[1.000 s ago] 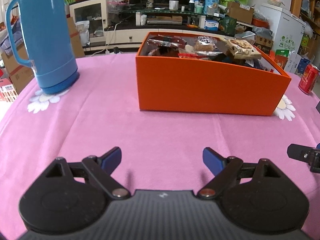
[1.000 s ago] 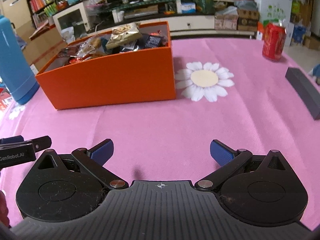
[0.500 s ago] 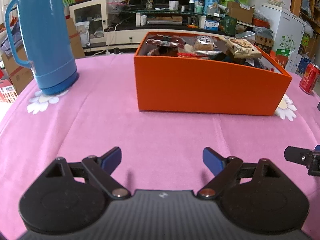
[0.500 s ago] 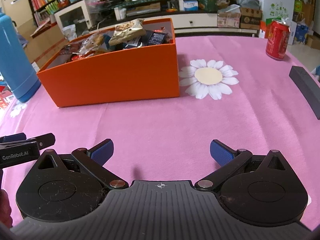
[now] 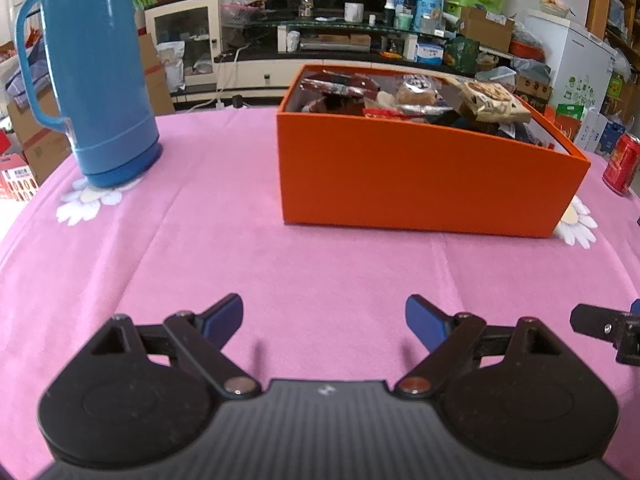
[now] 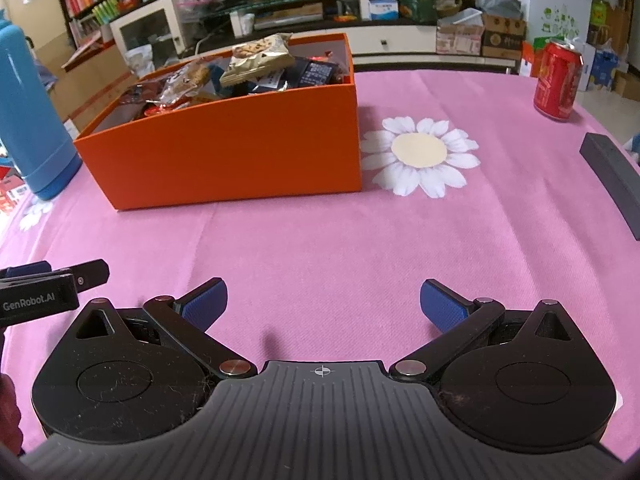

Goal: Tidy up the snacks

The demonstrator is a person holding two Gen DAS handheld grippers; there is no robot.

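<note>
Your left gripper (image 5: pixel 324 322) and right gripper (image 6: pixel 324 304) both hover spread and empty over the near pink tablecloth (image 5: pixel 320 264). Farther off, your orange box (image 5: pixel 420 176) sits heaped with snack packets (image 6: pixel 256 60); a blue thermos (image 5: pixel 100 76) stands at its left.

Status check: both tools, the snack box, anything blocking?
Left tool open, empty. Right tool open, empty. Orange box on the pink cloth, heaped with snack packets. Bare cloth from both tools to box; blue flask and red can stand clear.
</note>
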